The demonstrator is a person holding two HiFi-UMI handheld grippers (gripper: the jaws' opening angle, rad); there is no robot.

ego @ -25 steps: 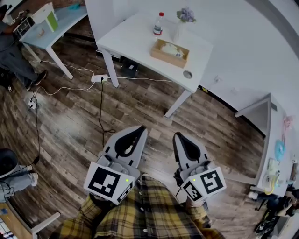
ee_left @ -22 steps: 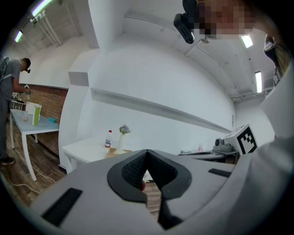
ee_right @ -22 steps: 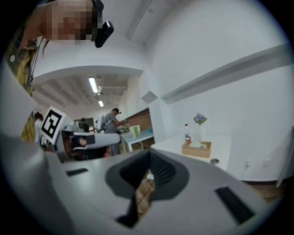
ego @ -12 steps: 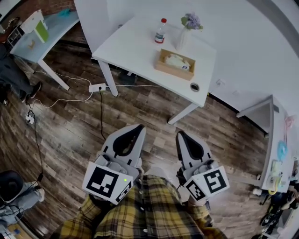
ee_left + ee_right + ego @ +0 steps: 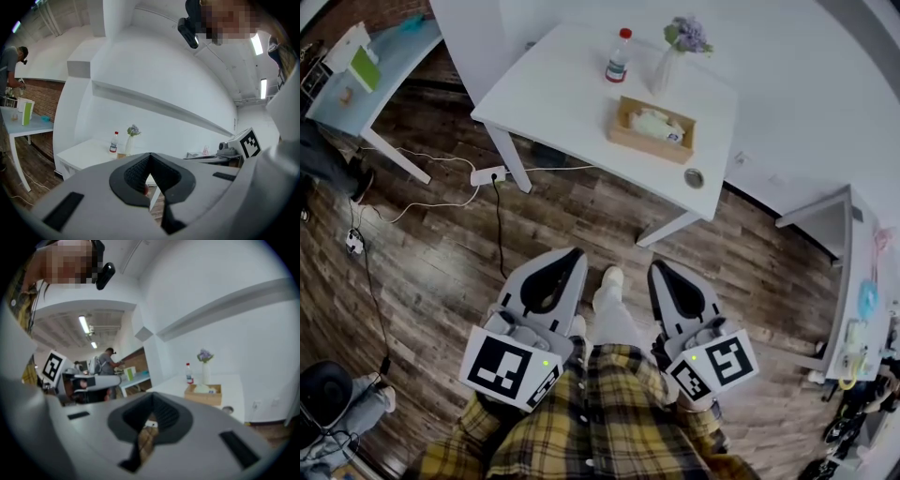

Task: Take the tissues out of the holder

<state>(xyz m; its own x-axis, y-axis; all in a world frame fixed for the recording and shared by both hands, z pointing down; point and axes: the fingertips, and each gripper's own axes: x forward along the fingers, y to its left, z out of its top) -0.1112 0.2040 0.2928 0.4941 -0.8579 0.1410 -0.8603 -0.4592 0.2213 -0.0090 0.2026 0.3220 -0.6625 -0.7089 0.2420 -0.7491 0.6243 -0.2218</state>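
A wooden tissue holder (image 5: 652, 134) stands on the white table (image 5: 562, 94), with white tissues (image 5: 654, 123) lying in it. In the right gripper view the holder (image 5: 204, 398) and its tissues (image 5: 202, 389) show ahead to the right. My left gripper (image 5: 575, 252) and right gripper (image 5: 655, 267) hang side by side over the wooden floor, well short of the table. Both are shut with nothing between their jaws. In the left gripper view only the holder's corner peeks over the jaws.
A bottle (image 5: 618, 56) and a vase with flowers (image 5: 675, 52) stand behind the holder, and a round disc (image 5: 695, 177) lies near the table's front corner. A power strip (image 5: 487, 175) with cables lies on the floor. A light blue table (image 5: 366, 70) stands far left.
Both grippers have come closer to the white table, which now sits lower and larger in the head view. A leg and a shoe now show between the grippers.
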